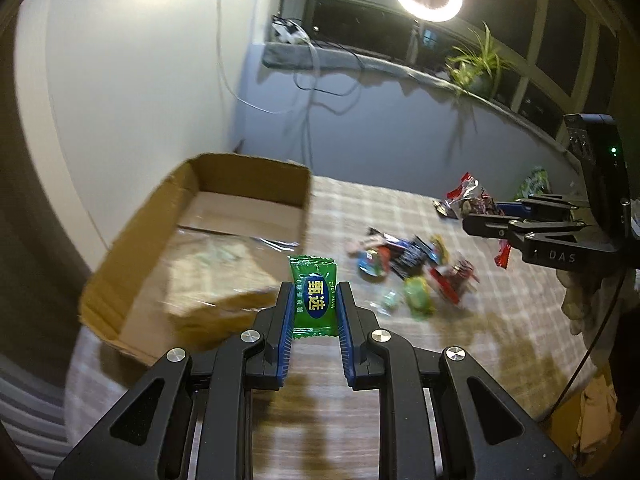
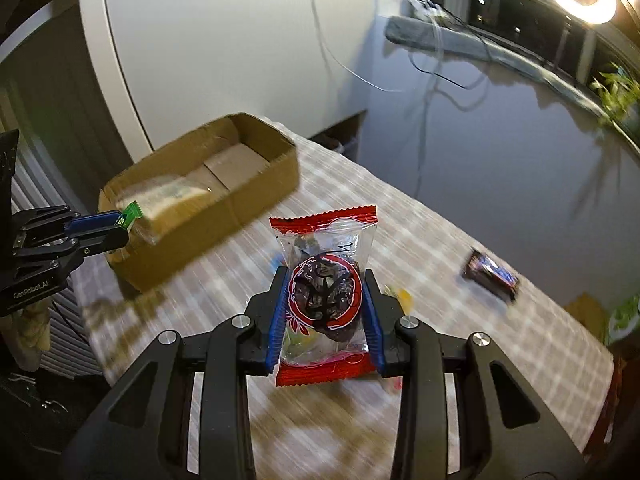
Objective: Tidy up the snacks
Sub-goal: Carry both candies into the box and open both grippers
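The left gripper (image 1: 313, 300) tilts downward over the checked tablecloth (image 1: 340, 400), its blue pads (image 1: 286, 320) clamped on the sides of a small green sachet (image 1: 313, 298) that stands upright between them. Just beyond it lies the open cardboard box (image 1: 192, 240), whose floor holds something pale and flat that is too blurred to name.

The right gripper (image 2: 326, 308) also points down at a slant, jaws pressed against a clear packet with red ends (image 2: 324, 292) holding a dark dried snack. From the left wrist view this gripper juts in from the right edge, partly cut off.

A loose pile of wrapped snacks (image 1: 408, 276) sits on the cloth between the two tools, smeared by motion so single wrappers are hard to tell apart. A dark bar (image 2: 491, 274) lies alone further right, and a green packet (image 2: 626, 312) is cropped at the frame edge.
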